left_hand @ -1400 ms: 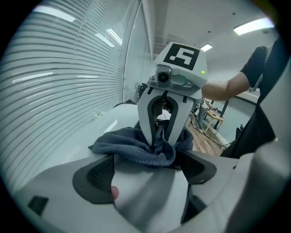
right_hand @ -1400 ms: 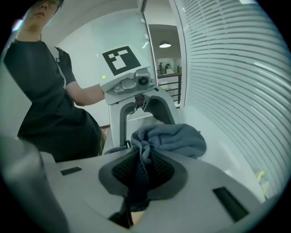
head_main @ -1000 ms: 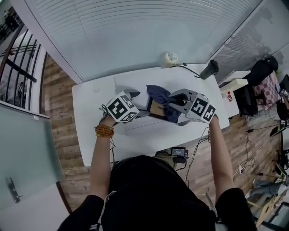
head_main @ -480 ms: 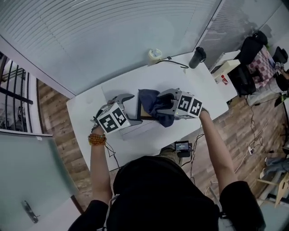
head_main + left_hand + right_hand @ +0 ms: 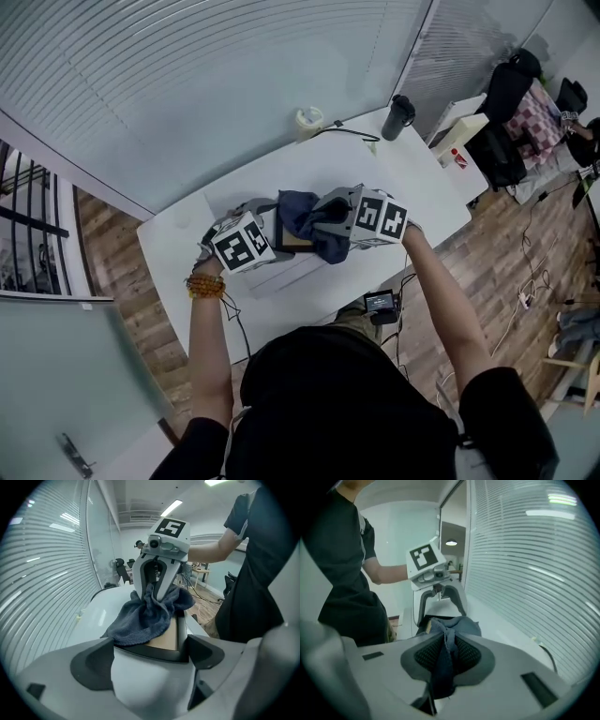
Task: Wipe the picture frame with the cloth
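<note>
I judge the wipe is only being set up: the cloth is gripped and resting on the frame, but the frame is not yet held firm. The next move calls for my left gripper to close on the frame's near end so it cannot slide. Then the right gripper can draw the cloth across the face with light, even pressure and without letting the bunch slip out.

My right pads have just been closing and now stand almost together. They pinch a fold of the dark blue cloth, which runs up between them and hangs in a tail below. Beyond the pinch, the rest of the cloth lies bunched over the part of the frame nearest this gripper.

My left fingers have just been opening and stand as wide as they go. The frame's dark rim and tan face lie in the gap between them. The rim comes close to both pads, but I cannot tell whether either one touches it, and I feel no grip there.

The frame lies near the middle of the white table, between my two grippers, with the cloth covering its right half and the left half bare.
</note>
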`<state>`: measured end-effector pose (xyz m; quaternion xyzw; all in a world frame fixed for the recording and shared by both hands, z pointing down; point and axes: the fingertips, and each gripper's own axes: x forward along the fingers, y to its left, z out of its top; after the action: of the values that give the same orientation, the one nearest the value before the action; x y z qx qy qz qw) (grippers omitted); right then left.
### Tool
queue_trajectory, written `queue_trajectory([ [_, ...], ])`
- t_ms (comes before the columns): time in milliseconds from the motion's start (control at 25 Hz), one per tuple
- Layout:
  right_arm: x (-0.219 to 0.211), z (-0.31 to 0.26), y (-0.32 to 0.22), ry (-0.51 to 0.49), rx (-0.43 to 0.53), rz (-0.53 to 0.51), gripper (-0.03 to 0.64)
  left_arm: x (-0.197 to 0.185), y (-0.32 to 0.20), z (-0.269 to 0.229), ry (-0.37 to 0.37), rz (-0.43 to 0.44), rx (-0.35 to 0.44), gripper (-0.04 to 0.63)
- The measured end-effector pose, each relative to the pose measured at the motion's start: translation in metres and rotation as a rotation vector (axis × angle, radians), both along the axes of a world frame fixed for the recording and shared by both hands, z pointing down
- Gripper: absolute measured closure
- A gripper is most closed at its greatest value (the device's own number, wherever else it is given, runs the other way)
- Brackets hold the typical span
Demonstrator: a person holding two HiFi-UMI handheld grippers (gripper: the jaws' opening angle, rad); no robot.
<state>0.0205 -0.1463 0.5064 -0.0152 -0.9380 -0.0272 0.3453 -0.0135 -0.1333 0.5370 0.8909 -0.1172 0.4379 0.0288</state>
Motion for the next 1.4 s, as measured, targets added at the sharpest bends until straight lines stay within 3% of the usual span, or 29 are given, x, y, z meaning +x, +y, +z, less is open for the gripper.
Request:
queue_trajectory([
  [120, 0.028, -0.039, -0.012, -0.125, 0.036, 0.149, 0.566, -0.010, 0.002, 0.006, 0.045, -0.128, -0.050, 0.117],
  [240, 0.061, -0.044, 0.006, -0.084, 0.069, 0.197, 0.566, -0.017, 0.006, 0.007, 0.075, -0.241, -0.061, 0.132],
  [440, 0.068, 0.019, 0.043, 0.112, 0.015, 0.132, 0.565, -0.015, 0.008, 0.007, 0.075, -0.259, -0.064, 0.146],
  [720, 0.044, 0.024, 0.051, 0.143, 0.000, 0.059, 0.566, -0.015, 0.003, 0.006, 0.101, -0.293, -0.067, 0.144],
  [880, 0.042, 0.025, 0.049, 0.126, -0.095, 0.071, 0.565, -0.018, 0.004, 0.006, 0.105, -0.297, -0.064, 0.144],
  [1080, 0.044, 0.025, 0.037, 0.103, -0.201, 0.189, 0.565, -0.019, 0.003, 0.007, 0.111, -0.303, -0.058, 0.144],
  [1200, 0.054, 0.024, 0.016, 0.034, -0.260, 0.361, 0.566, -0.018, 0.004, 0.006, 0.110, -0.305, -0.057, 0.144],
  [1320, 0.066, 0.025, -0.011, -0.016, -0.250, 0.530, 0.568, -0.018, 0.004, 0.006, 0.113, -0.307, -0.051, 0.146],
  [1400, 0.063, 0.025, -0.018, -0.002, -0.222, 0.525, 0.569, -0.022, 0.003, 0.005, 0.122, -0.306, -0.039, 0.144],
])
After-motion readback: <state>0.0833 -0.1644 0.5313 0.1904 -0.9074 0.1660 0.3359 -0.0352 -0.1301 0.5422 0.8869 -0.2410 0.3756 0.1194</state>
